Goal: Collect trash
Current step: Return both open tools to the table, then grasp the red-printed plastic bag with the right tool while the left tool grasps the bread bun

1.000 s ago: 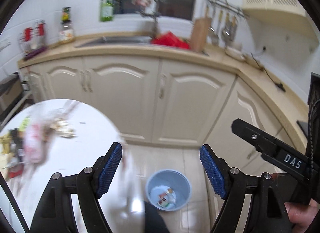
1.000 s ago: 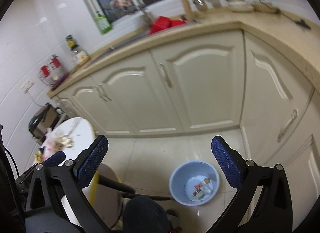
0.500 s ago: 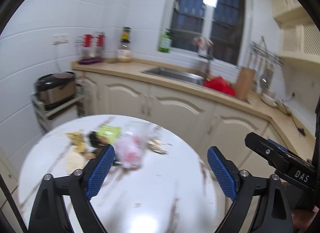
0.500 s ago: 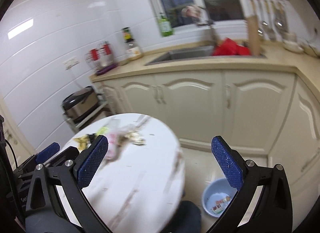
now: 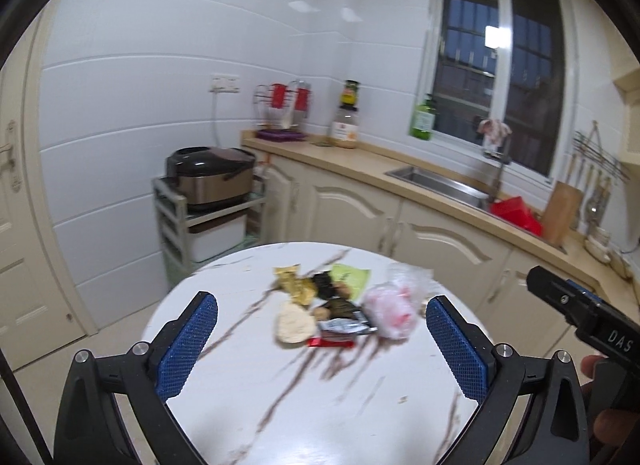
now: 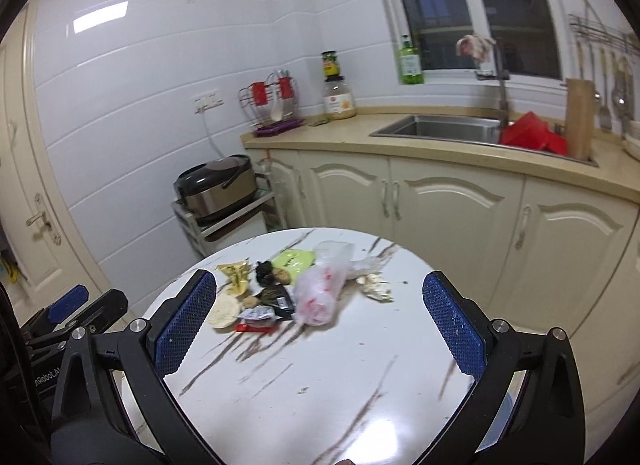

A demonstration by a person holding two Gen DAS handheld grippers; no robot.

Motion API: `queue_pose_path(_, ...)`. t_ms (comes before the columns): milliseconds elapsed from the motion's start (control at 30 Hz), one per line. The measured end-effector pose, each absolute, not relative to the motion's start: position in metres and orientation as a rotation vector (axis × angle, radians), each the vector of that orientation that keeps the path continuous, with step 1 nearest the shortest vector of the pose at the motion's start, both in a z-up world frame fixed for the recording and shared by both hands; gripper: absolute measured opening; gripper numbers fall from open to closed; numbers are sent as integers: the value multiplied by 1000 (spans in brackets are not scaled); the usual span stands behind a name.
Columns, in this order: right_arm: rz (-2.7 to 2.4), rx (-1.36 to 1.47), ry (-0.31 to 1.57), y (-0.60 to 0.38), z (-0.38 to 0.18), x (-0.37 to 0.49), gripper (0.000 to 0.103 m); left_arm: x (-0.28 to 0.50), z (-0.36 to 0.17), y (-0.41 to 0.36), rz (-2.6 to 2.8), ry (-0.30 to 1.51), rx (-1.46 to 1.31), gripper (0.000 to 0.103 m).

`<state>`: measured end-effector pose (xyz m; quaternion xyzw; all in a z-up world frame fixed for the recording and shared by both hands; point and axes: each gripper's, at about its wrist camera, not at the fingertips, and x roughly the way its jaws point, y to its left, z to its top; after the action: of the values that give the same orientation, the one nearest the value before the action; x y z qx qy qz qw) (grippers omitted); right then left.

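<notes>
A heap of trash lies at the far side of the round white marble table (image 5: 320, 405). It holds a clear plastic bag with pink inside (image 5: 390, 313) (image 6: 320, 293), a gold wrapper (image 5: 294, 283), a green packet (image 5: 350, 277), a beige round scrap (image 5: 294, 325) and a red wrapper (image 5: 330, 342). My left gripper (image 5: 322, 301) hovers short of the heap, its jaws opening wide, nothing between them. My right gripper (image 6: 319, 281) is open too, above the table (image 6: 320, 385), with the heap beyond its fingers. Neither touches the trash.
A rice cooker (image 5: 210, 177) sits on a low rack left of the table. Behind runs a beige counter with a sink (image 5: 436, 181), a red item (image 5: 516, 215) and cream cabinets. A door (image 5: 16, 265) stands at far left.
Both views have swung from the blue bin on the floor and the cabinets over to the table with the trash. The left jaws have widened. The bin has left view.
</notes>
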<state>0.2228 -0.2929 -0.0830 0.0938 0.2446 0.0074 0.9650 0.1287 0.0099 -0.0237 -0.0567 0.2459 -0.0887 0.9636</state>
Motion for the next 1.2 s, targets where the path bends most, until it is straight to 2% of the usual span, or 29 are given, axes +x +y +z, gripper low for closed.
queue_pose_path(367, 49, 162, 540, -277, -91, 244, 103, 151, -17, -13, -120, 577, -111, 102)
queue_pose_path(533, 35, 173, 594, -287, -107, 265, 103, 199, -24, -27, -105, 655, -91, 102)
queue_pose_path(867, 55, 222, 785, -302, -178, 331, 103, 314, -61, -57, -86, 825, -2, 102)
queue_pose_path(1200, 86, 245, 902, -296, -229, 387, 103, 415, -94, -76, -82, 901, 34, 102)
